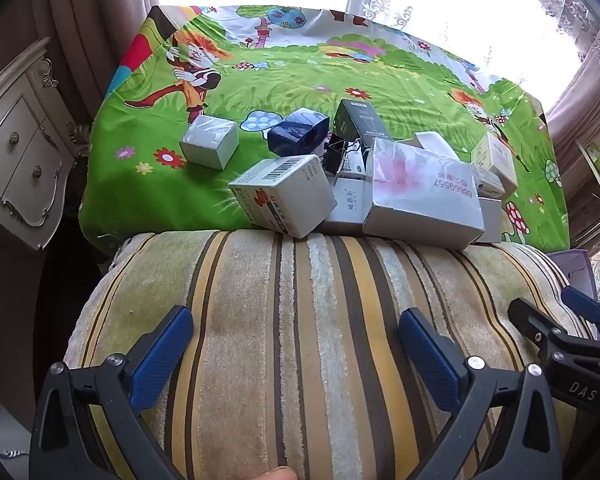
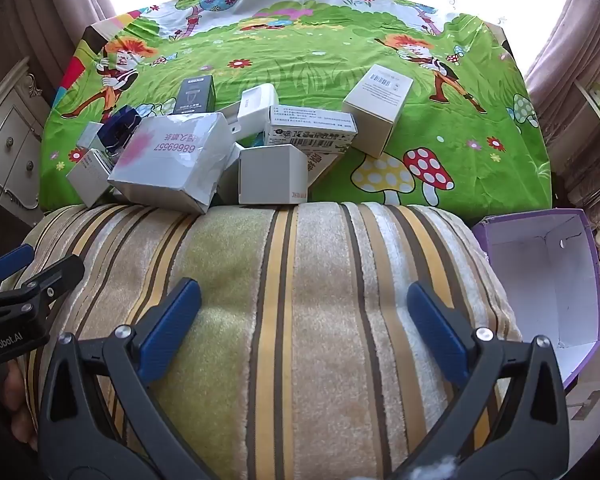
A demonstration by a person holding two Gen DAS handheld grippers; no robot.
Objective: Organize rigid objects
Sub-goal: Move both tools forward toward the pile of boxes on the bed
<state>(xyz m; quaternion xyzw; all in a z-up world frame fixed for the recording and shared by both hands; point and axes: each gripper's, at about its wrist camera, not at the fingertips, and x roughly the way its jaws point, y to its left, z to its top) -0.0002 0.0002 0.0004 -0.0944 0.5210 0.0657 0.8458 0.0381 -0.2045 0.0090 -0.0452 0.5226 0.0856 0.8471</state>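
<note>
Mostly white boxes [image 2: 204, 152], jumbled, plastic-wrapped

So the heap of boxes [image 2: 220, 152] sits on the bed sheet [image 2: 460, 152], right behind the striped cushion [image 2: 300, 300]. One carton [image 2: 378, 110] stands off to the heap's right; the open box [image 2: 548, 280] is right of the cushion, nightstand [image 1: 16, 160] far left.

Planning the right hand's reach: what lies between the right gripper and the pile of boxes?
Only the striped blanket. In the right wrist view, nothing else sits between the open right gripper and the pile of boxes on the green sheet.
</note>
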